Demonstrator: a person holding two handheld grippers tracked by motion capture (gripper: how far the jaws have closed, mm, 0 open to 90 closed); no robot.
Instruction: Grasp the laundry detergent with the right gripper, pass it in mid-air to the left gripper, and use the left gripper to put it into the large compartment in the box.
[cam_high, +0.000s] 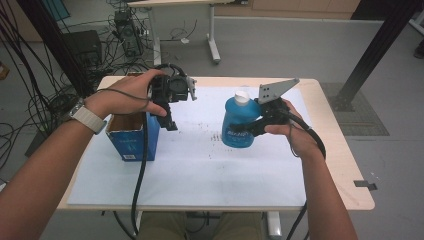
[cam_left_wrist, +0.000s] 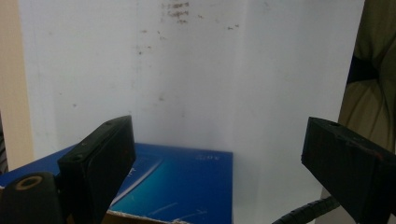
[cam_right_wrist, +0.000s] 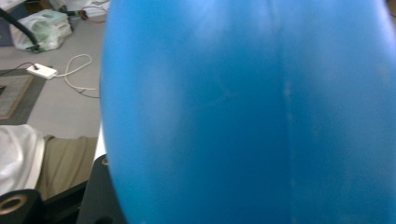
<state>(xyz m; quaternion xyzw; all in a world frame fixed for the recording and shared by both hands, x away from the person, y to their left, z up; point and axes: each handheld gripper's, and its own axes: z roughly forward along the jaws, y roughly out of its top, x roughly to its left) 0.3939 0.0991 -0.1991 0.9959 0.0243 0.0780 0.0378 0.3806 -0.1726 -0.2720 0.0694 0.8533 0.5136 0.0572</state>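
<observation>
From the high view, my right gripper (cam_high: 247, 131) sits right of centre with its jaws pinching the belly of a blue plastic bottle (cam_high: 238, 122). The bottle is rounded and glossy, with a white cap and a printed label, and it stands upright above the white sheet (cam_high: 200, 175) that covers the pale wooden worktop (cam_high: 345, 170). My left gripper (cam_high: 170, 120) hangs in the upper left part of the frame, jaws pointing down and spread with nothing between them, just over the near corner of an open blue cardboard box (cam_high: 132, 140). The box stands at the sheet's left edge, its brown inner walls showing. A cluster of small dark specks marks the sheet between the box and the bottle. Behind the worktop lie a grey floor, tangled black cables at upper left and a white desk leg at top centre.

In the left gripper view, my two matte black jaws rise from the bottom corners, set wide apart and holding nothing. Between them, low in the frame, lies the box's (cam_left_wrist: 187, 186) smooth blue printed face with a torn cardboard edge. Above it stretches the white sheet (cam_left_wrist: 210, 84), faintly stained near the top.

In the right gripper view, the bottle's (cam_right_wrist: 252, 112) smooth blue curved wall takes up the centre and right, pressed close against my jaw at lower left. At the left edge I see grey floor and a white cable.
</observation>
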